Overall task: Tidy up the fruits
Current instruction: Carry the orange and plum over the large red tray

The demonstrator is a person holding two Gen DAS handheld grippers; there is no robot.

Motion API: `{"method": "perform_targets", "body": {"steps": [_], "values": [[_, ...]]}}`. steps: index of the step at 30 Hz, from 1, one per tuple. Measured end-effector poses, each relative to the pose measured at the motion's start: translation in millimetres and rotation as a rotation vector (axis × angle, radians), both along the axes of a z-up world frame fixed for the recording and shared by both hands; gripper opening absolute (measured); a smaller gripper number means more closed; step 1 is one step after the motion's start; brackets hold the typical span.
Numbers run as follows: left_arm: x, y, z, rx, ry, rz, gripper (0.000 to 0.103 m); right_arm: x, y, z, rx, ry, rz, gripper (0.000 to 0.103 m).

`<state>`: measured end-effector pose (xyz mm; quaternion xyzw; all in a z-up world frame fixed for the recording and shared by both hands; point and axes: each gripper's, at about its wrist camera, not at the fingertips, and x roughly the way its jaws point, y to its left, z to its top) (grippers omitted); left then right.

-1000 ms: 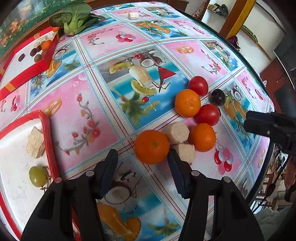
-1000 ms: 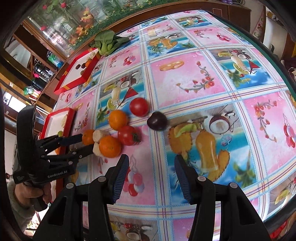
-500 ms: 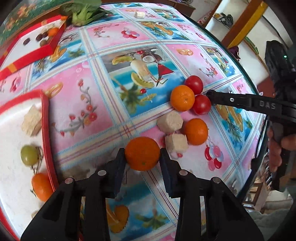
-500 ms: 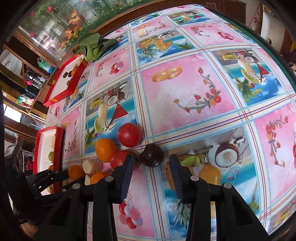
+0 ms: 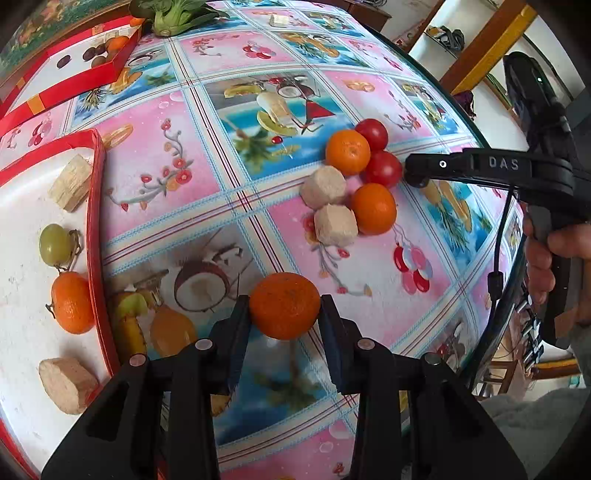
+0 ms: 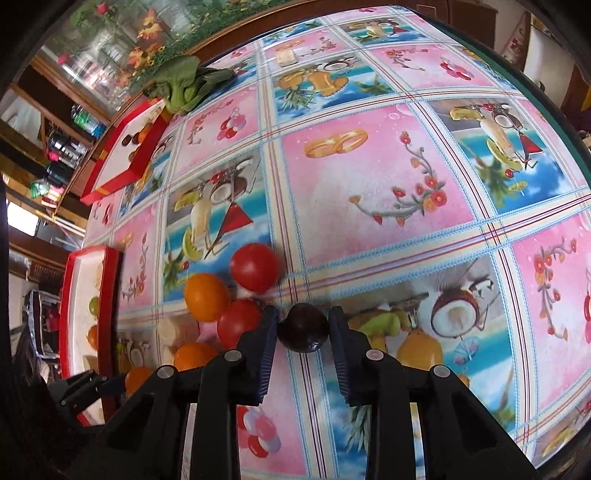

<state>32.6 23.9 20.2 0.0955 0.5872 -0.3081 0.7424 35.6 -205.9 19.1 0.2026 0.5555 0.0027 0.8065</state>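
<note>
- The table wears a glossy cloth of pink and blue squares printed with fruit, cocktails, coconuts and flower sprigs.
- A leafy green vegetable lies at the table's far edge, just beside the far red tray's corner; the right wrist view shows it there too.
- A small pale block sits near the far edge, well apart from the rest.
- Beyond the far edge stands a wall panel with painted flowers.
- Off the left edge are wooden shelves holding bottles.
- A wooden post rises beyond the table's right edge.
</note>
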Motion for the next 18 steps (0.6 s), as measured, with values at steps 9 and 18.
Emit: {"method": "perform_targets", "body": {"steps": [9,18], "values": [[2,-1,-1,-0.005,-0.006,0.01,0.034,-24,-1,-1,-0.059,0.004,0.06,0.03],[-1,1,6,-0.016,-0.032,0.03,0.033,-18,15,-3,-0.12,-0.005,0.092,0.028]]}}
